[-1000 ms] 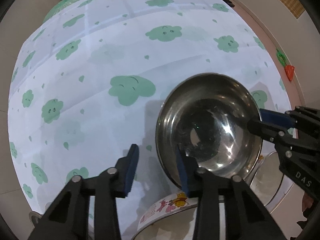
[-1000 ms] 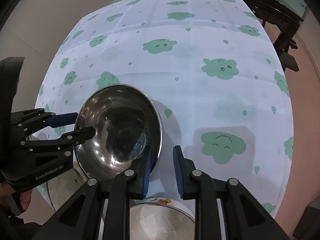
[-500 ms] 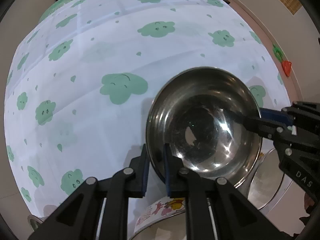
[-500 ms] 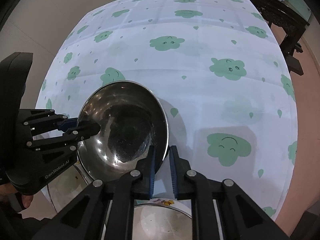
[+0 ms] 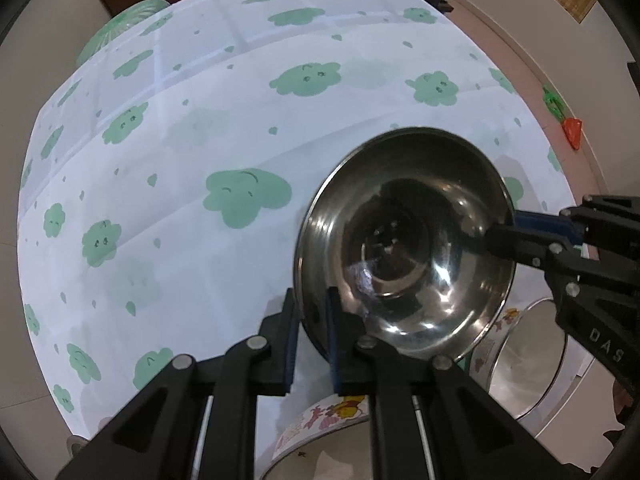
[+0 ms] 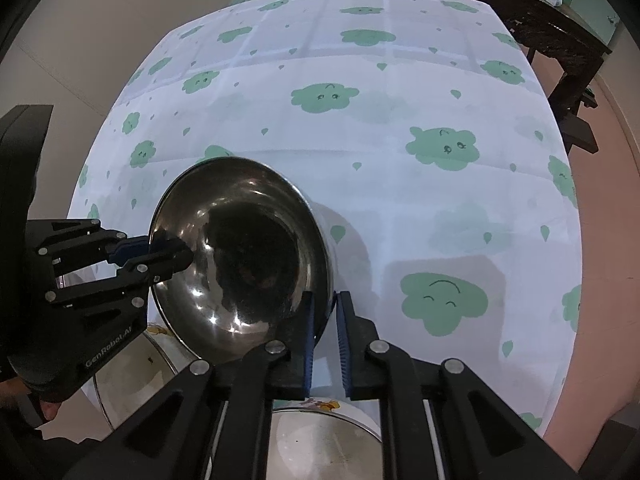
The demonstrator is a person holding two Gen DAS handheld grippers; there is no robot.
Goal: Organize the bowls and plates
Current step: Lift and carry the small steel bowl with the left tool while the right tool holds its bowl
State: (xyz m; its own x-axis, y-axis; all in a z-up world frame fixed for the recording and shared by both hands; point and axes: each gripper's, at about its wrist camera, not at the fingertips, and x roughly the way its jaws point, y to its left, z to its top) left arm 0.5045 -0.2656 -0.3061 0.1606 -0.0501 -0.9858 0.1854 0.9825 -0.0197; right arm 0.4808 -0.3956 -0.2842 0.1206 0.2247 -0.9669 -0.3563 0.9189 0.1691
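Note:
A shiny steel bowl (image 5: 404, 248) is held tilted above the table, its hollow facing me; it also shows in the right wrist view (image 6: 240, 256). My left gripper (image 5: 310, 332) is shut on its near-left rim. My right gripper (image 6: 324, 328) is shut on the opposite rim; in the left wrist view its fingers (image 5: 516, 236) clamp the bowl's right edge. In the right wrist view the left gripper's fingers (image 6: 160, 256) clamp the bowl's left edge.
A white bowl with cartoon print (image 5: 320, 420) sits below the held bowl at the table's near edge, also in the right wrist view (image 6: 320, 436). Another steel dish (image 5: 532, 360) lies beside it. The table (image 5: 200, 140) has a white cloth with green clouds. Dark furniture (image 6: 560, 36) stands far right.
Both grippers closed on the bowl's rim: the left from wide open, the right from slightly open. The bowl has lifted and tilted more steeply.

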